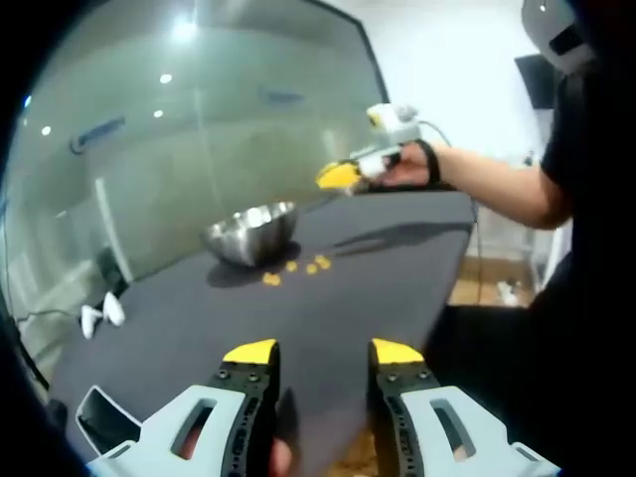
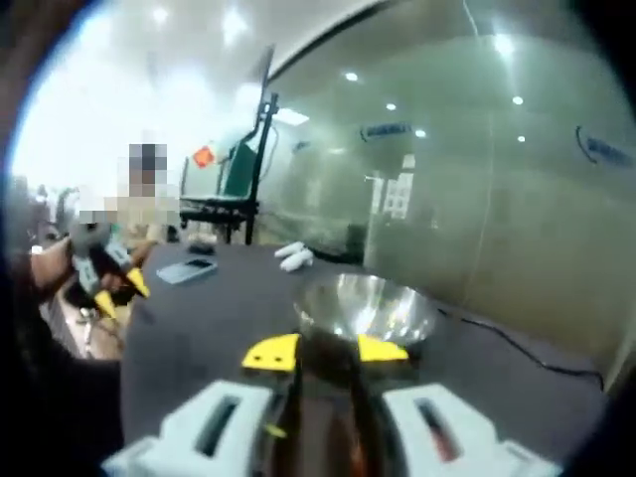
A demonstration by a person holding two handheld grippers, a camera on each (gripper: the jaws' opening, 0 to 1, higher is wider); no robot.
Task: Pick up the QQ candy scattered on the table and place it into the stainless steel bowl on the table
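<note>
While I hold my left tool [image 1: 323, 353] low over the near edge of the dark table [image 1: 328, 298], its yellow-tipped jaws stand well apart with nothing between them. The QQ candy [image 1: 296, 266], a few small yellow pieces, lies on the table well ahead of this tool, just beside the stainless steel bowl [image 1: 252, 232] on its near side. My right tool [image 1: 348, 175] shows beyond them, raised above the table's far edge.

In the right gripper view my right tool [image 2: 326, 351] hovers just short of the bowl [image 2: 368, 308]; its jaws stand a narrow gap apart, and I cannot tell whether anything sits between them. A phone [image 2: 186, 269] and a white object [image 2: 293, 256] lie farther along the table. No writing is legible.
</note>
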